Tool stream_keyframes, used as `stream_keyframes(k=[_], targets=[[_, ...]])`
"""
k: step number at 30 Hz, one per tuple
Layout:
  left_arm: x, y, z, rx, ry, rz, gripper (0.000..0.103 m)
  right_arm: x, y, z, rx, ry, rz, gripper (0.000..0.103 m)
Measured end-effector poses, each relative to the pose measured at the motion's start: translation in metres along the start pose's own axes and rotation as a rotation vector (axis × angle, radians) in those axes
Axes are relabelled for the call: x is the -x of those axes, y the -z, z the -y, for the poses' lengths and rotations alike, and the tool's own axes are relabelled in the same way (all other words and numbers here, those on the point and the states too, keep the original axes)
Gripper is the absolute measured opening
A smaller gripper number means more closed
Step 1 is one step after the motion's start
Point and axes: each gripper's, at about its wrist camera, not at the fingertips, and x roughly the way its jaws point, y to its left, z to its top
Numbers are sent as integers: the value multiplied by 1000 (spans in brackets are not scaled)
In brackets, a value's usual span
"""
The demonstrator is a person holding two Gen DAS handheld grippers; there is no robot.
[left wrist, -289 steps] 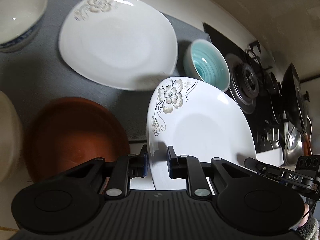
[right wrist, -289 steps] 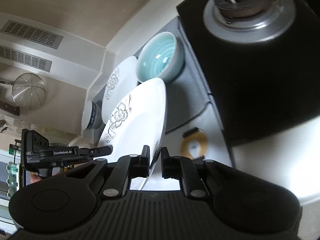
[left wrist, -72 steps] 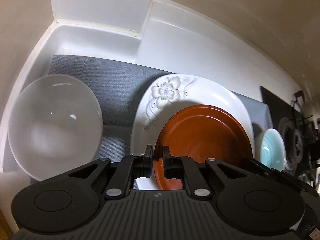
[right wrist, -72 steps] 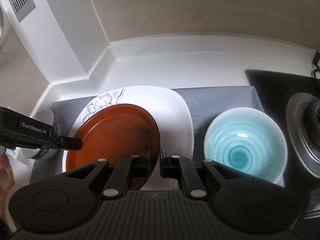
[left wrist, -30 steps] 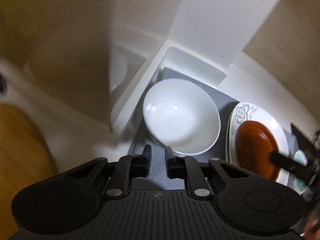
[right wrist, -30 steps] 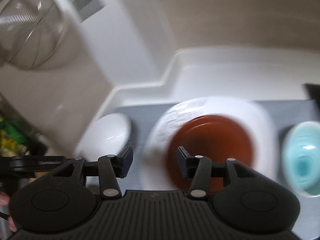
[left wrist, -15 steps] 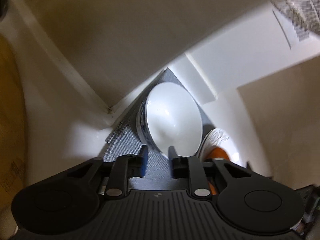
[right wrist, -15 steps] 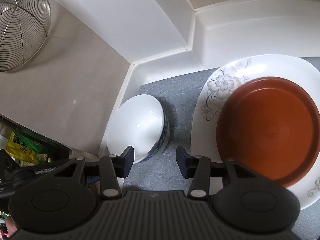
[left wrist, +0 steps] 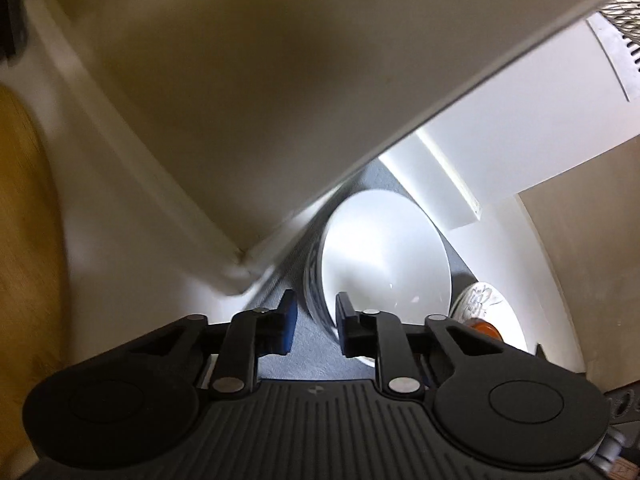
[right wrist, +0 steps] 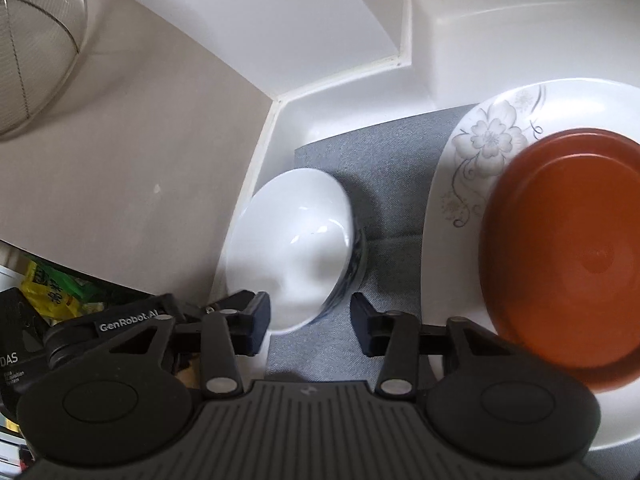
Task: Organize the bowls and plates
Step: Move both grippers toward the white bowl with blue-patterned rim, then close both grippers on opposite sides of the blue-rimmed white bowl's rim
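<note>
A white bowl with a blue pattern outside [left wrist: 380,256] [right wrist: 292,248] stands on the grey mat [right wrist: 384,168]. My left gripper [left wrist: 313,322] is open, its fingers astride the bowl's near rim without squeezing it. My right gripper [right wrist: 308,320] is open wide, its fingers on either side of the bowl's near edge. A brown plate [right wrist: 568,248] lies on a white flowered plate [right wrist: 480,148] to the right; both show small in the left wrist view [left wrist: 482,304].
A beige wall panel [left wrist: 240,100] and a white counter upstand [right wrist: 400,12] close in the corner behind and left of the bowl. A wire strainer [right wrist: 32,40] hangs at the upper left. A wooden surface [left wrist: 24,220] lies far left.
Both grippers have moved closer to the white bowl. The left fingers now straddle its rim, and the right fingers have opened wider around its near edge.
</note>
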Motion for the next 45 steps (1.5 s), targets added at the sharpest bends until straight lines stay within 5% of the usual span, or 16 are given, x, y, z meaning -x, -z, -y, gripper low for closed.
stream_keyframes(k=[2,4,9,17,31,38,45], targets=[[1,0,3,-24,-1,8,14,-5,-1,1,-9,18,-8,44],[2,0,6,-38,-14,7,14,-10,-1,2,-5,29,-15,26],[1,3,18,-89,-56,-15,14,-8,0,2,-6,32,-40,22],[4,27,22,-140,-57,-118,16,16,22,-2,69,58,-133,22],[-16,9,36,-191,-92,-81,14,16,7,14,-12,49,-38,26],[9,25,44,-268,-132,-49,13,20,28,8,-13,-3,-100,31],[-10,9,32,-215,-109,-113,13,21,23,12,-33,2,-67,34]])
